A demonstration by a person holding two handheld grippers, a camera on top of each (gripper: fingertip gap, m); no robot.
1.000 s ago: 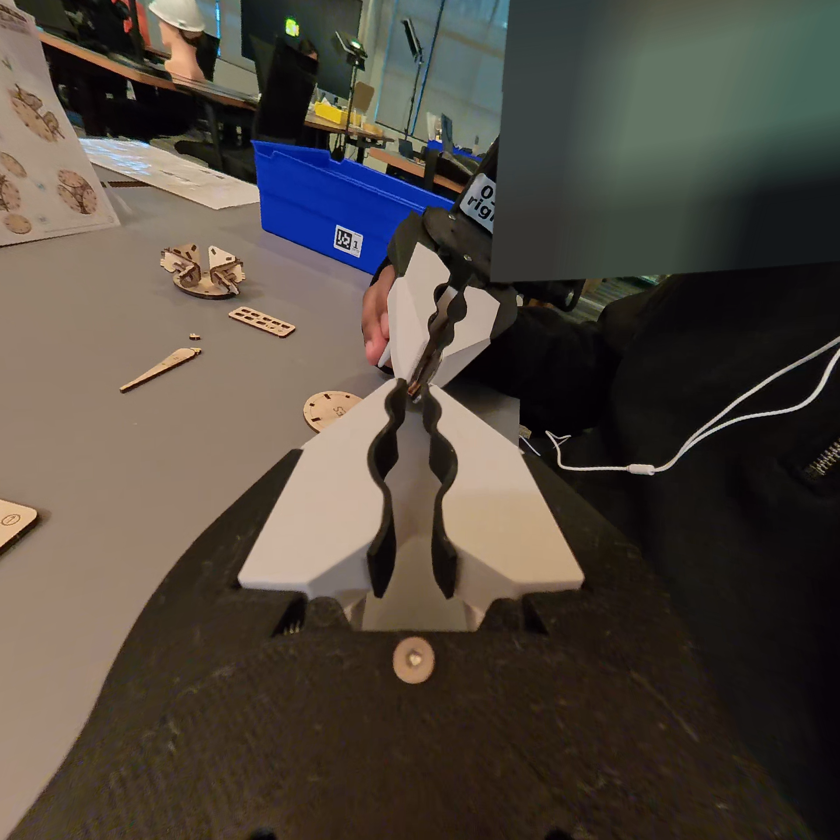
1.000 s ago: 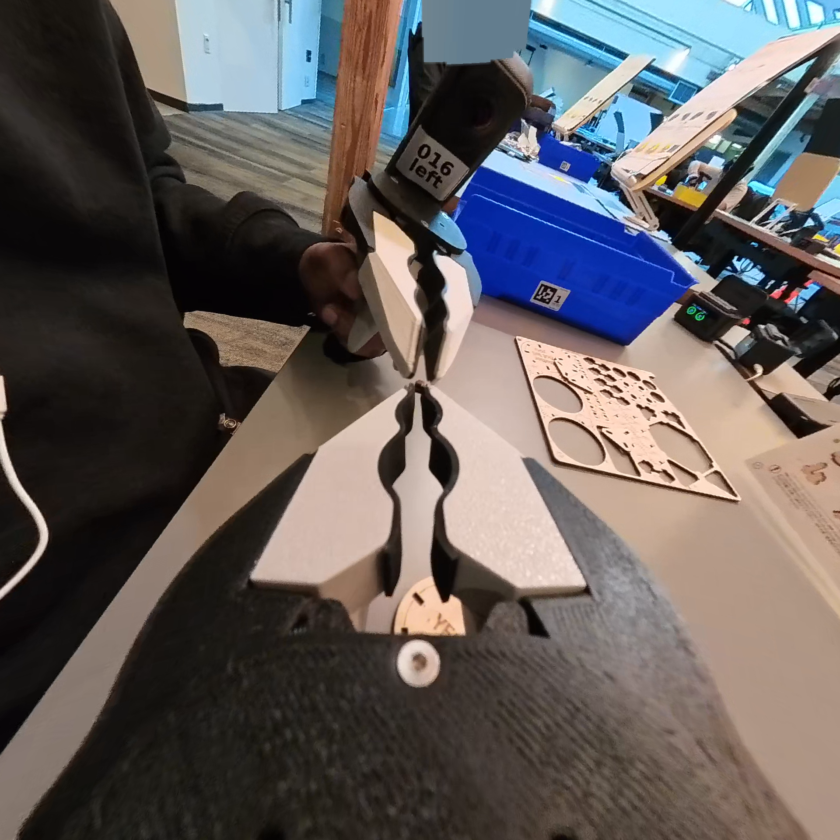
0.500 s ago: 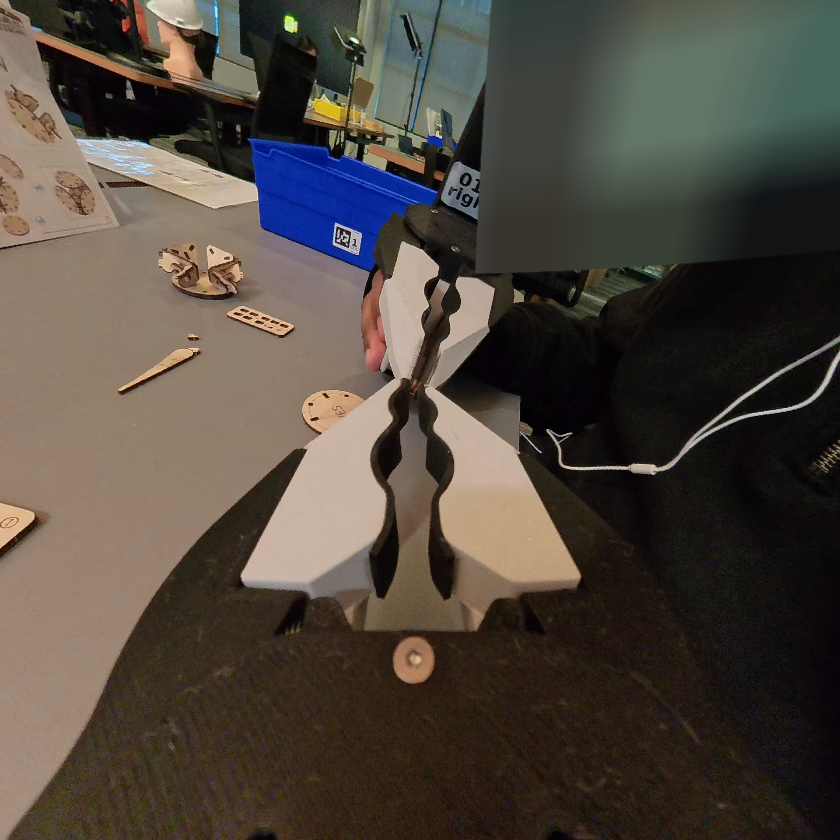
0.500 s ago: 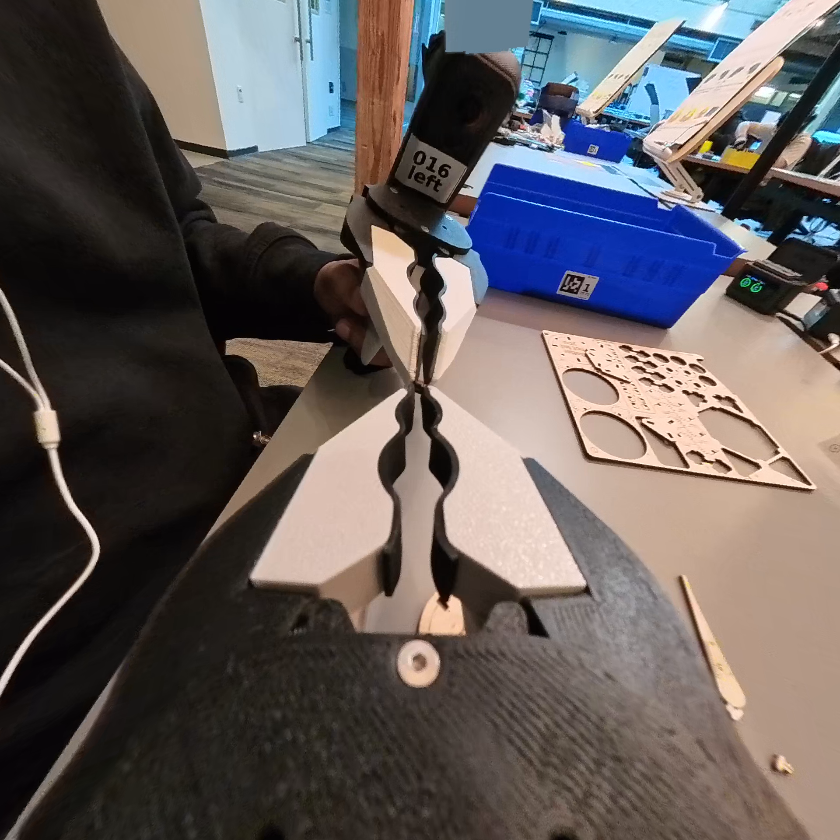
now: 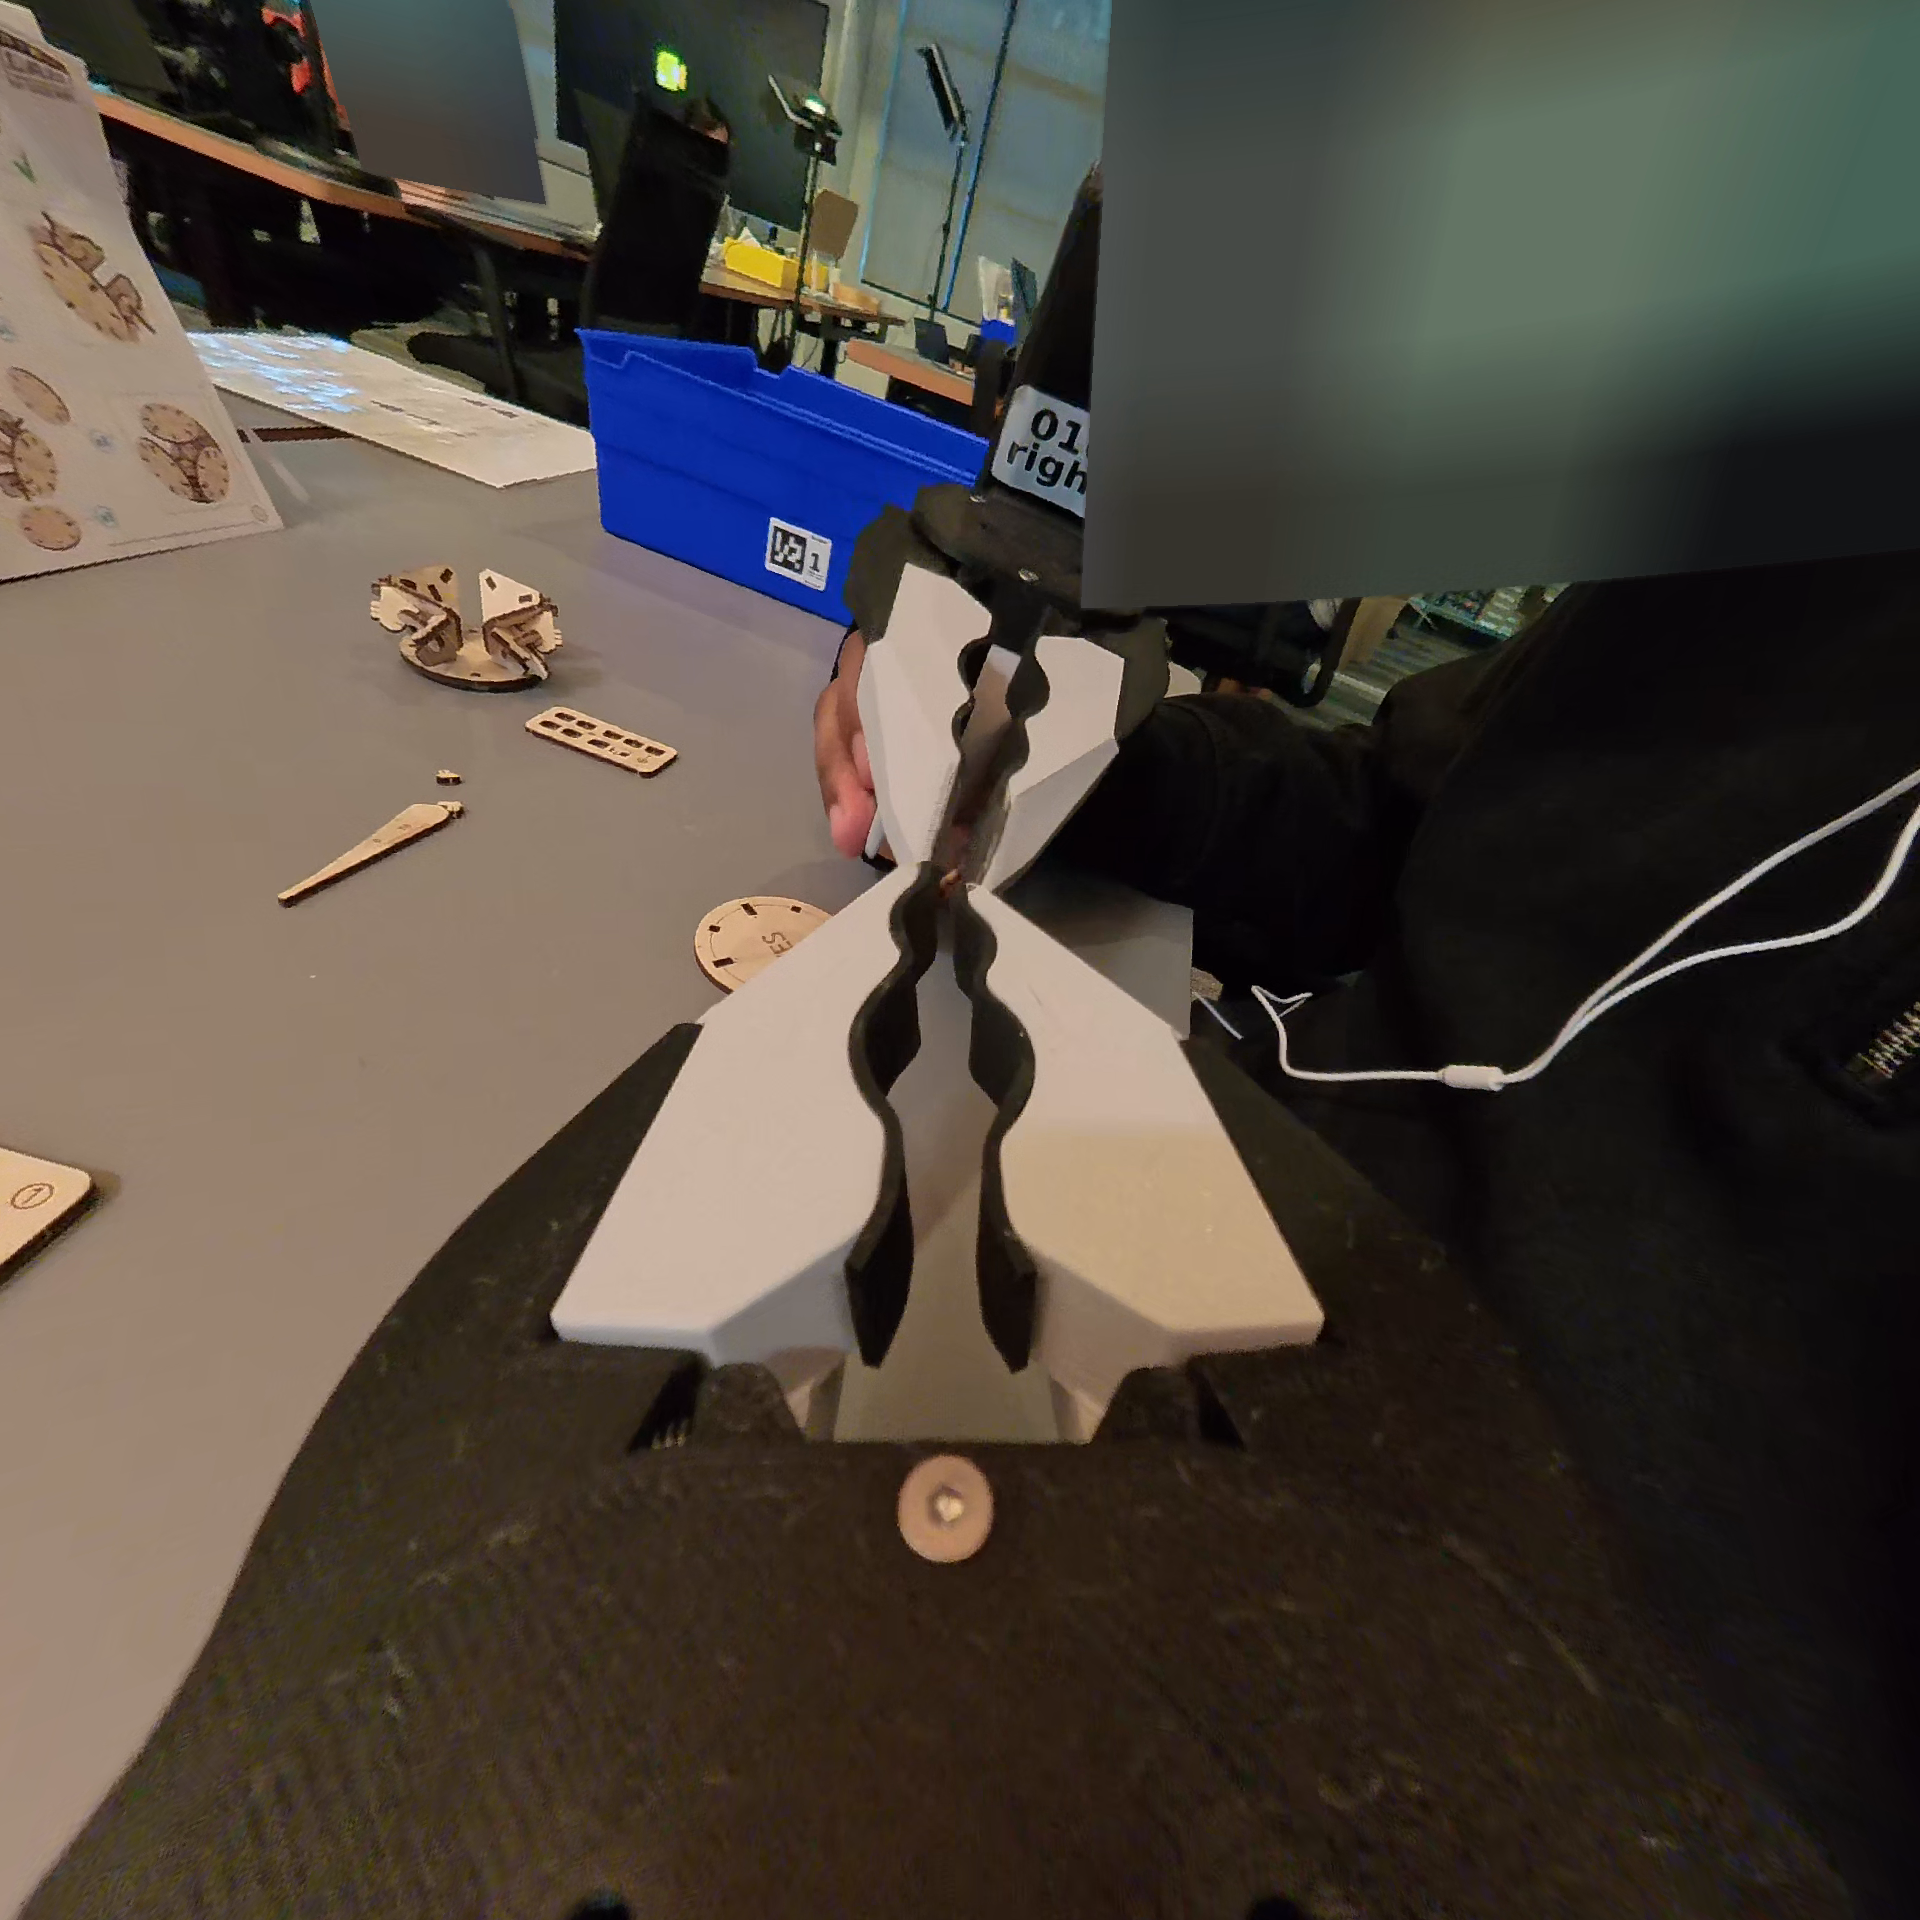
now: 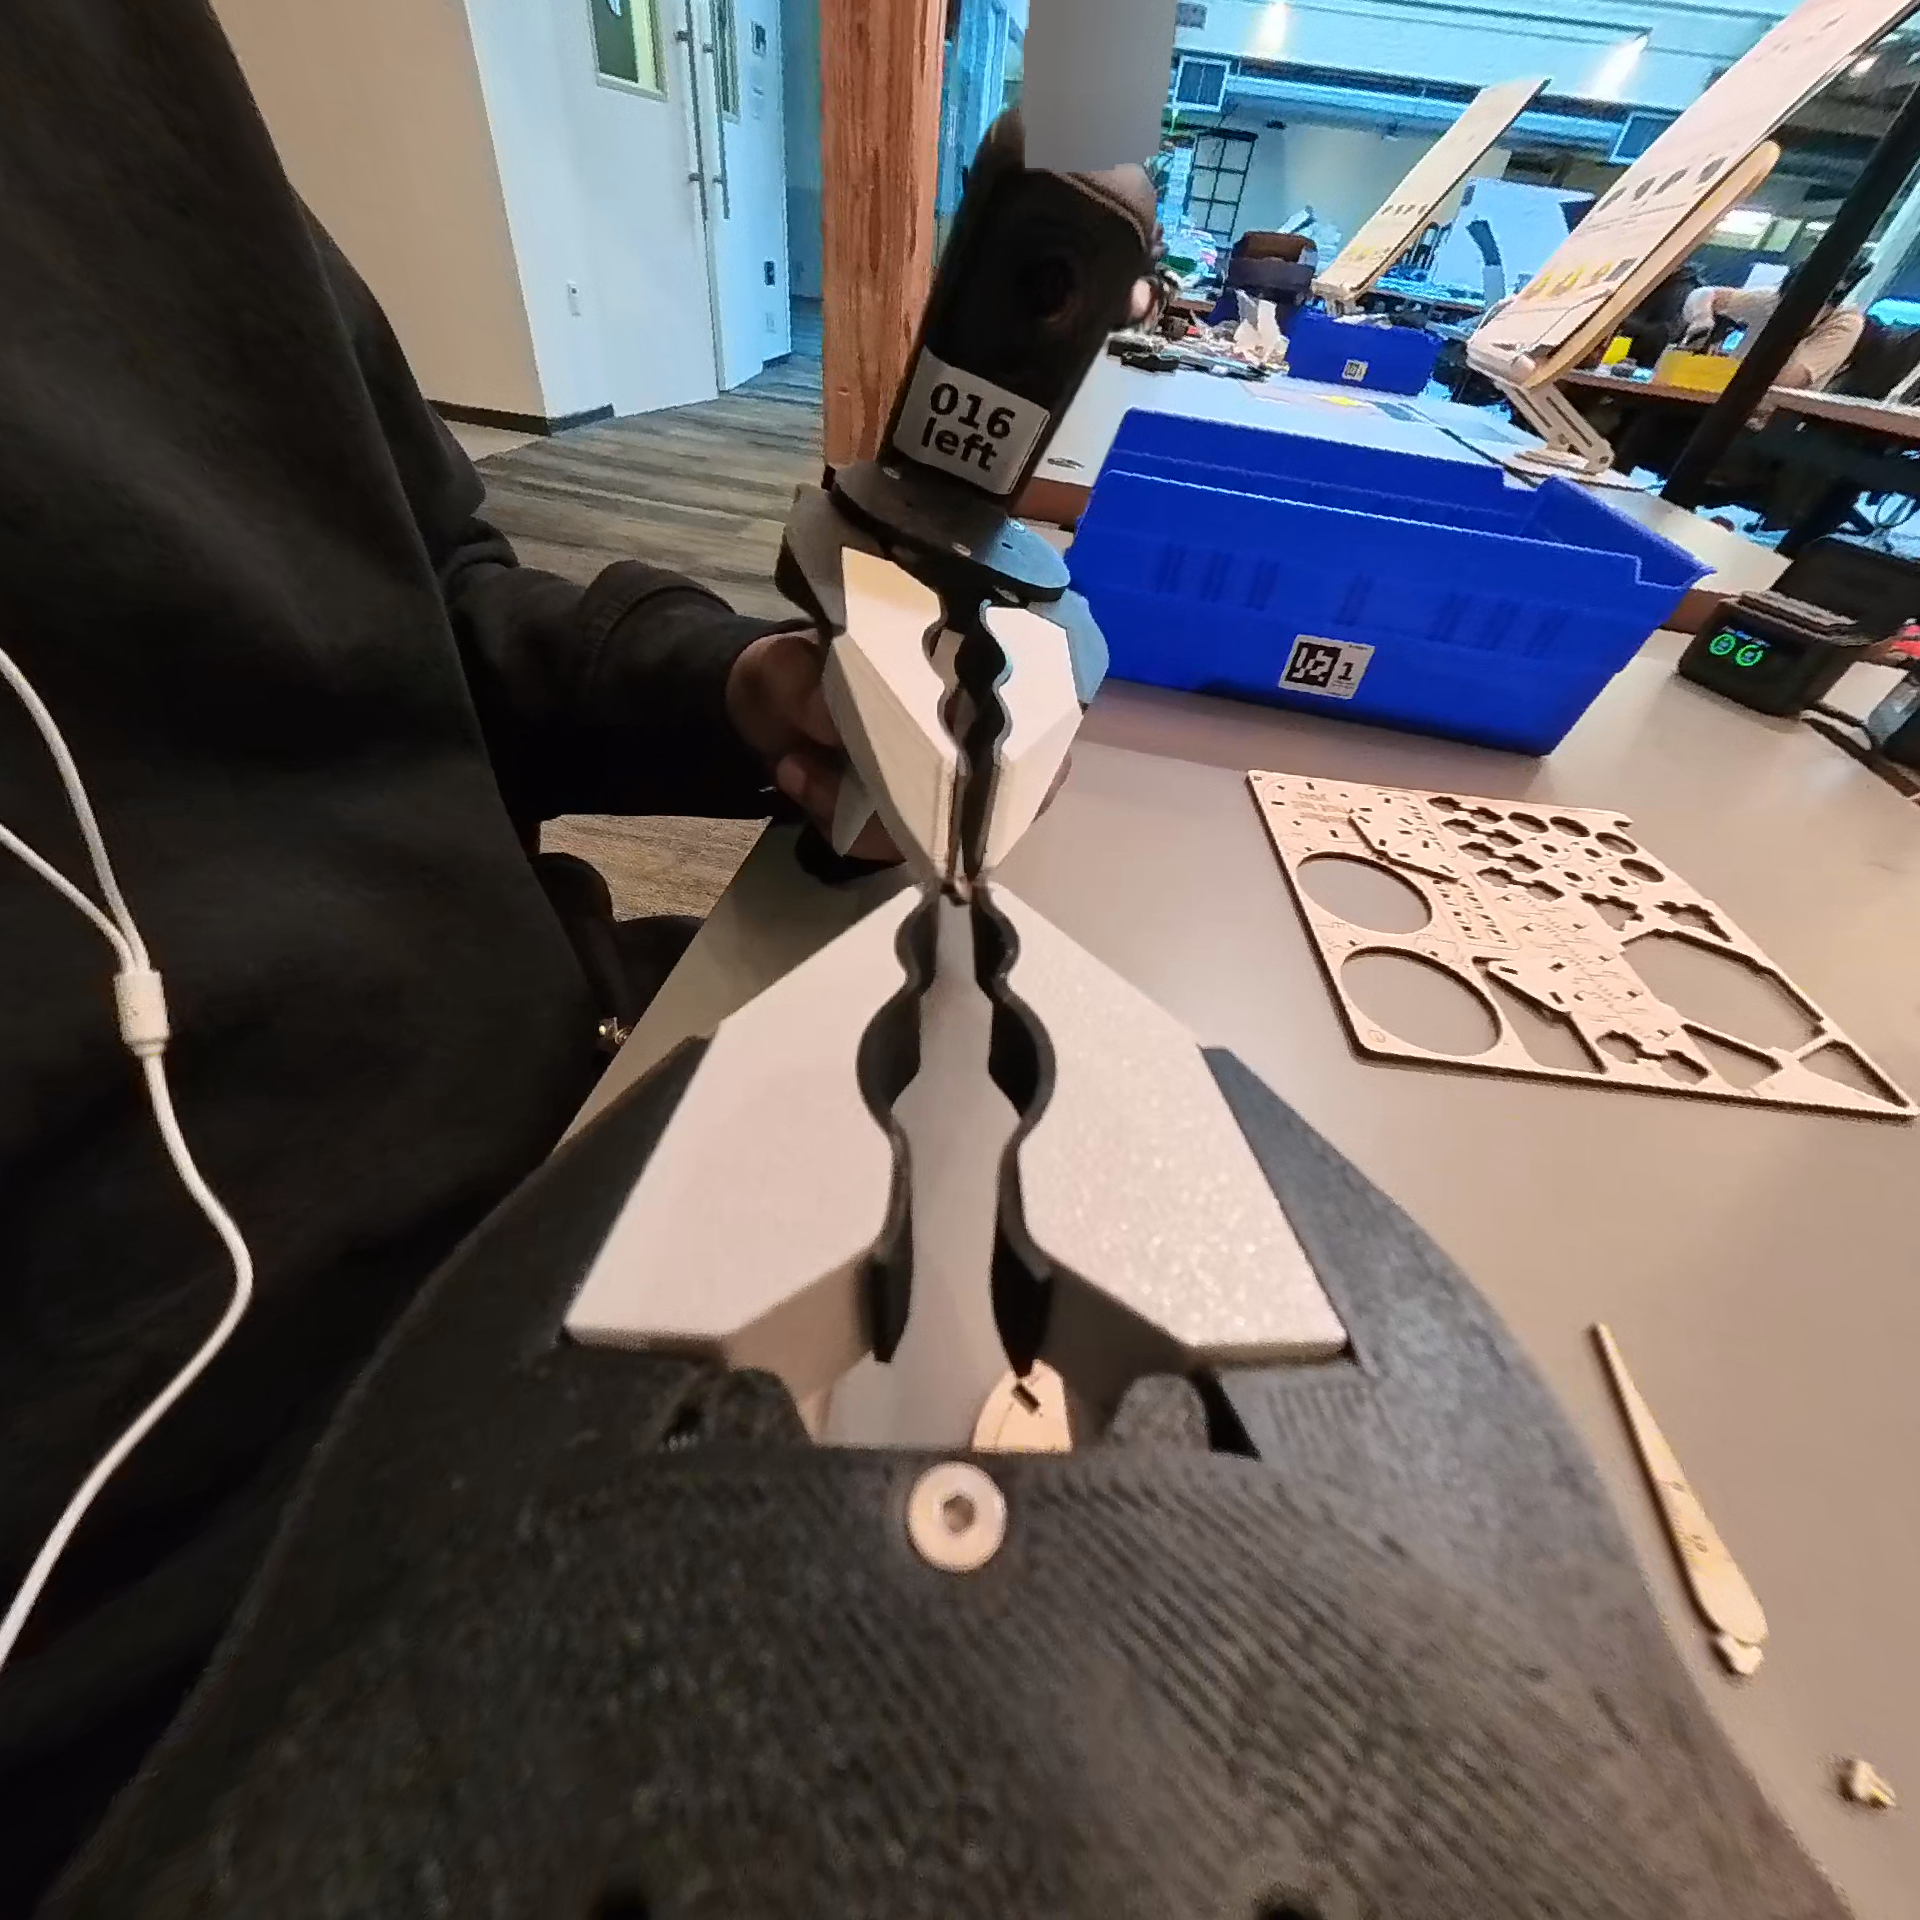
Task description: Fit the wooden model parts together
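My two grippers meet tip to tip above the near edge of the grey table (image 5: 260,1039). My left gripper (image 5: 943,888) is shut on a tiny brown wooden piece (image 5: 948,881), pinched at its very tips. My right gripper (image 6: 951,902) points at the same piece (image 6: 952,894); its fingertips stand slightly apart on either side of it and do not press on it. In the left wrist view the right gripper (image 5: 961,857) comes down from above, held by a hand. In the right wrist view the left gripper (image 6: 954,878) does the same.
A blue bin (image 5: 727,457) (image 6: 1351,582) stands behind. A punched wooden sheet (image 6: 1538,935), a wooden pointer (image 5: 364,852) (image 6: 1673,1496), a slotted strip (image 5: 601,740), a wooden disc (image 5: 753,940), a part-built wooden assembly (image 5: 468,629) and instruction sheets (image 5: 94,364) lie on the table. A person in black sits close. Less than 4 cm separates the two grippers' tips. Both grippers' tips are roughly 12 cm from the wooden disc (image 5: 753,940).
My left gripper's pads closed on the tiny wooden piece. My right gripper's fingertips, shut on it before, have now parted a little. Both grippers stayed tip to tip.
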